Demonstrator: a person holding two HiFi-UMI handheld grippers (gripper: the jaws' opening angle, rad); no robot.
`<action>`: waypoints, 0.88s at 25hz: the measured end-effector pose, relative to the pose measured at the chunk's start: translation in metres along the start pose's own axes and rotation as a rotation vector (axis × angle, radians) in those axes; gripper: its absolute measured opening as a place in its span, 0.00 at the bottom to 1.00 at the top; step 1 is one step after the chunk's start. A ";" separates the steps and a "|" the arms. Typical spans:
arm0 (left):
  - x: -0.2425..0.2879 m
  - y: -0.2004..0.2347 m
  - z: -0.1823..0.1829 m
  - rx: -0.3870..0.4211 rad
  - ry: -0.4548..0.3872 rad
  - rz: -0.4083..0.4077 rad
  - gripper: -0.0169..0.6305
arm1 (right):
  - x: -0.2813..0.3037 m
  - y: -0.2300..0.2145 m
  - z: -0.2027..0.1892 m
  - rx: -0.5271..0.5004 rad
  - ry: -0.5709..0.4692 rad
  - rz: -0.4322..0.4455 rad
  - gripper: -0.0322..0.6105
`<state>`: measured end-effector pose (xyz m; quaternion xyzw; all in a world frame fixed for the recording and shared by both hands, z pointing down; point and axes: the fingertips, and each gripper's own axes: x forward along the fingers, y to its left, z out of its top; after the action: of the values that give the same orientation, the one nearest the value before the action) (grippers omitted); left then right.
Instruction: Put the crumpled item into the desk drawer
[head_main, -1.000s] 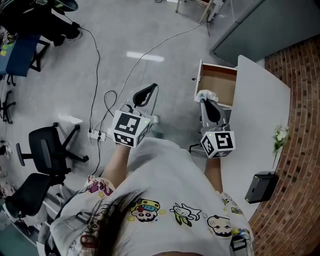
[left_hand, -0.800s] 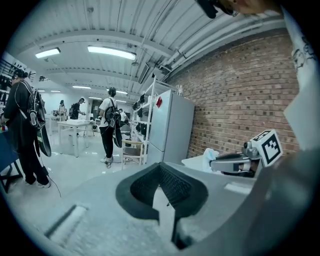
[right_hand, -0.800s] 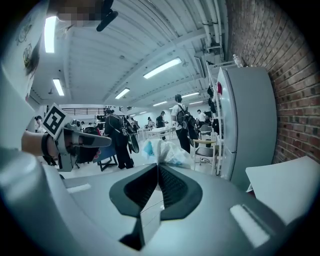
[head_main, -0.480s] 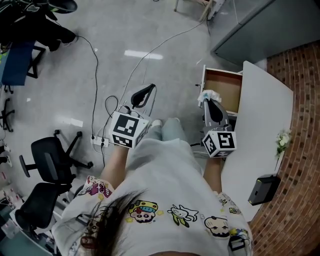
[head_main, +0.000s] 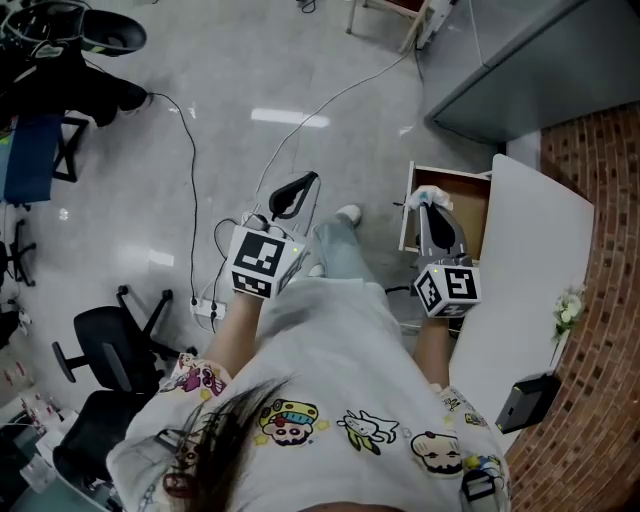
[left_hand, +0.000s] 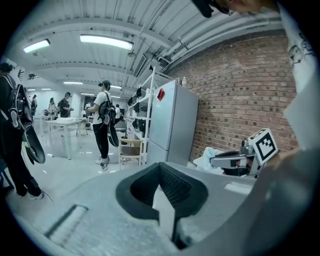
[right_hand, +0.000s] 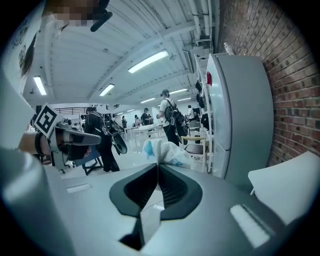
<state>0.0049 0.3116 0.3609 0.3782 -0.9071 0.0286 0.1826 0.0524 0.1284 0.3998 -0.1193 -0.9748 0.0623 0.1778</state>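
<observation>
Head view: the right gripper (head_main: 428, 204) has brought the wad (head_main: 428, 194) from the drawer's outer front corner to just inside its front panel. The wad now hangs over the open drawer (head_main: 472, 215), which stands pulled out from the desk (head_main: 535, 250). That puts the carry close to done; what is left, by my reading, is a short dip into the drawer and a release, since letting go this near the front panel could leave the wad caught on the rim. The grip has not changed: in the right gripper view the jaws stay clenched on the wad, whose white and blue folds puff out past the tips. The person has also stepped nearer, one shoe (head_main: 347, 213) now beside the drawer front. The left gripper (head_main: 300, 186) is held well off from the drawer, jaws closed together on nothing.
</observation>
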 end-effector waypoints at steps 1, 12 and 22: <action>0.011 0.007 0.007 0.003 -0.003 -0.004 0.02 | 0.010 -0.006 0.006 0.007 -0.001 -0.009 0.08; 0.139 0.034 0.080 0.060 -0.010 -0.146 0.02 | 0.084 -0.072 0.070 0.023 -0.038 -0.104 0.08; 0.227 -0.001 0.110 0.125 0.007 -0.298 0.02 | 0.082 -0.139 0.075 0.082 -0.053 -0.228 0.08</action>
<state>-0.1755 0.1369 0.3389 0.5190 -0.8368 0.0592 0.1642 -0.0783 0.0089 0.3797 0.0014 -0.9830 0.0848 0.1629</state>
